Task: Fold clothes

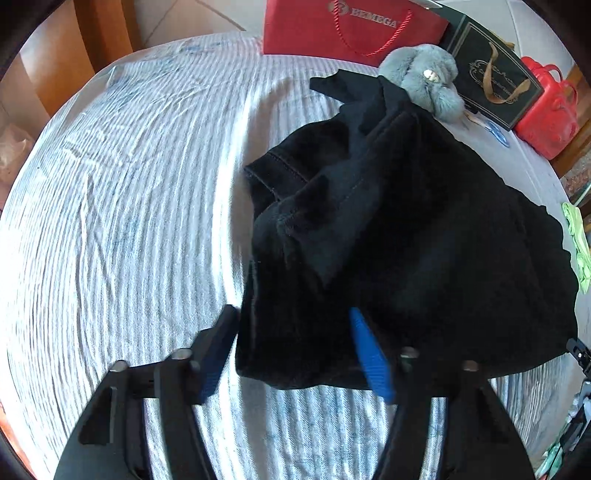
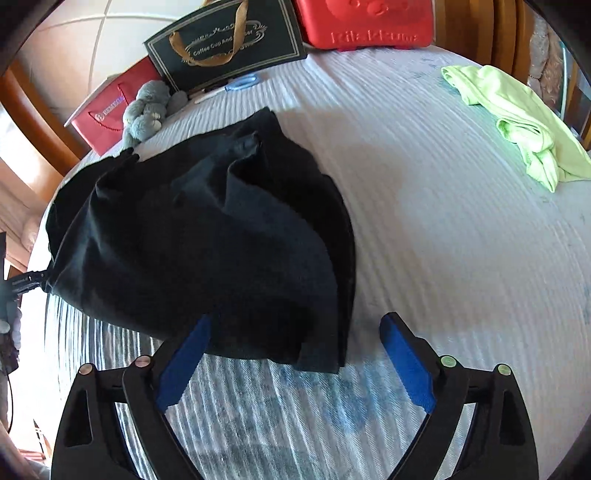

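**Black garment bunched on the striped table, both grippers at its near edge**

A black garment [image 1: 388, 229] lies crumpled in a loose heap on the table [image 1: 122, 206], which is covered with a pale, blue-striped cloth. Stitched seams and a hem show on its left side in the left wrist view.

The left gripper [image 1: 295, 332] is at the garment's near left corner. Its fingers [image 1: 365, 354] stand apart with a thick fold of the black fabric between them; the left pad is at the fabric's edge, but whether the pads actually press the cloth cannot be told.

The right gripper [image 2: 295, 332] hangs over the garment's near right corner. Its fingers [image 2: 404, 360] are spread wide; the left one lies against the fabric's near edge and the right one is over bare cloth, gripping nothing.

Along the far edge stand a red paper bag [image 1: 351, 26], a grey plush toy [image 1: 424, 77], a dark gift bag [image 2: 225, 40] and a red case [image 2: 365, 22]. A light green garment [image 2: 517, 118] lies crumpled at the far right, well apart from the black one.
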A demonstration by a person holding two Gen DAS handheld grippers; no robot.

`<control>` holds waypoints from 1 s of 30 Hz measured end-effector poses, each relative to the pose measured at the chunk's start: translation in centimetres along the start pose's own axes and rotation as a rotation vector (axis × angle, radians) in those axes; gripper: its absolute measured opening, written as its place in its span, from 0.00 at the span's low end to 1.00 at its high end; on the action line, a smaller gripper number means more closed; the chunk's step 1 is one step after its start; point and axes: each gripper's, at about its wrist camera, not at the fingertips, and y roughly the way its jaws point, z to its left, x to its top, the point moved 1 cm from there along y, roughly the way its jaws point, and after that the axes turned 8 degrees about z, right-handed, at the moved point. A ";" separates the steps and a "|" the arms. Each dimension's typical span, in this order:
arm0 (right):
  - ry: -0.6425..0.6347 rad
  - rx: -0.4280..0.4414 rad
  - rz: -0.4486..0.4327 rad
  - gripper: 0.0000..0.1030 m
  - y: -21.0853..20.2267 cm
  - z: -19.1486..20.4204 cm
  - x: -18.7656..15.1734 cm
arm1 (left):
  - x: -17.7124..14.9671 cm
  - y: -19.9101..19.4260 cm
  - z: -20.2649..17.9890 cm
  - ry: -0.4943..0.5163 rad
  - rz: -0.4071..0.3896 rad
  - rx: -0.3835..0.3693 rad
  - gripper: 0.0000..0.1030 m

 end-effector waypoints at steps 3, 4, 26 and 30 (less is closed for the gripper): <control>-0.106 -0.139 0.007 0.21 -0.1 2.5 1.3 | -0.2 -1.3 0.0 -0.005 -0.022 0.015 0.07; -0.119 -0.157 0.006 0.13 -0.4 2.9 1.6 | -0.4 -2.0 0.5 -0.009 -0.033 0.027 0.07; -0.045 -0.189 0.185 0.48 -7.7 0.0 -9.3 | -14.7 -6.3 4.4 0.117 0.103 0.017 0.25; -0.032 -0.125 0.047 0.48 -11.9 0.0 -7.4 | -12.5 -9.7 4.3 0.140 -0.014 -0.004 0.43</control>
